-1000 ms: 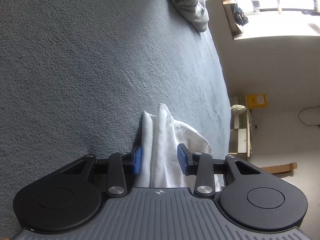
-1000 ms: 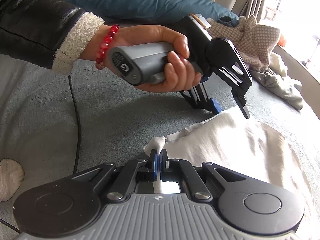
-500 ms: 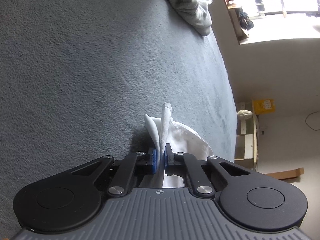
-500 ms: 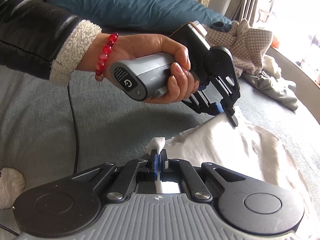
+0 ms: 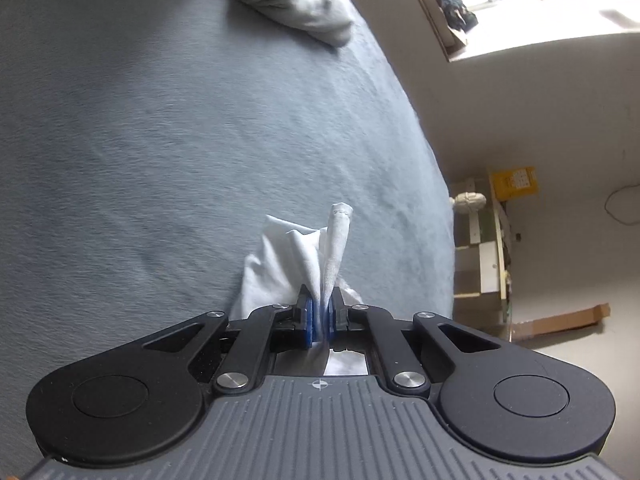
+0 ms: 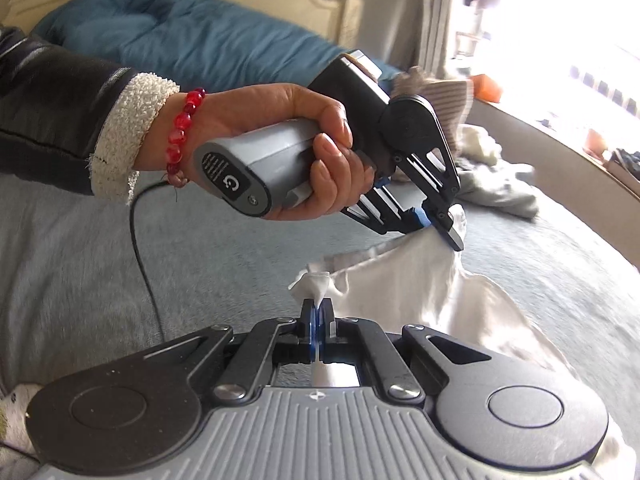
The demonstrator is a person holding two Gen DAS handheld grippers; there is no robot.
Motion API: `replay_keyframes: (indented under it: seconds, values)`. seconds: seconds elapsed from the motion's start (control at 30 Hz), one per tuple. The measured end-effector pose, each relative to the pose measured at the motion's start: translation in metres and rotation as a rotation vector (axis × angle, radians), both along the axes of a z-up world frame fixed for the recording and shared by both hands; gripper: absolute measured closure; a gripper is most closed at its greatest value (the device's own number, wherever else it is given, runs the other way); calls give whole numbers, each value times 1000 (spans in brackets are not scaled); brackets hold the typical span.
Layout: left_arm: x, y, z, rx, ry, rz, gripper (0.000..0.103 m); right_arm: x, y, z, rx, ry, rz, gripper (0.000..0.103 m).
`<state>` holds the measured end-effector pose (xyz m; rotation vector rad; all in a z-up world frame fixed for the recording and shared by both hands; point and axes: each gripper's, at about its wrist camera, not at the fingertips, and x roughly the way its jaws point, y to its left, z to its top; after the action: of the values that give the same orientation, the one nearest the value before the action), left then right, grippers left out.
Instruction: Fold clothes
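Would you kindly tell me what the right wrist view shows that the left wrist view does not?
Only the right wrist view shows the person's hand with its red bead bracelet, the blue pillow and the right hand-held gripper pinching cloth. Only the left wrist view shows the wall shelf and yellow box. Both show the white garment, the left hand-held gripper shut on it, and the grey bedcover.
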<state>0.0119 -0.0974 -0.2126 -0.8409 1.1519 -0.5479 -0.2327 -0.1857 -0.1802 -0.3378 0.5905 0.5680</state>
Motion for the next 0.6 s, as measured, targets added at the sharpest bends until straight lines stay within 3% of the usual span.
replay_keyframes:
  seconds: [0.2, 0.37, 0.6]
  values:
    - [-4, -57, 24, 16, -56, -88, 98, -8, -35, 19, 38, -31, -119, 103]
    - [-3, -108, 22, 27, -54, -147, 98, -17, -73, 26, 68, -35, -232, 103]
    - [-11, -191, 15, 117, -61, -279, 98, -35, -137, 17, 141, 1, -438, 103]
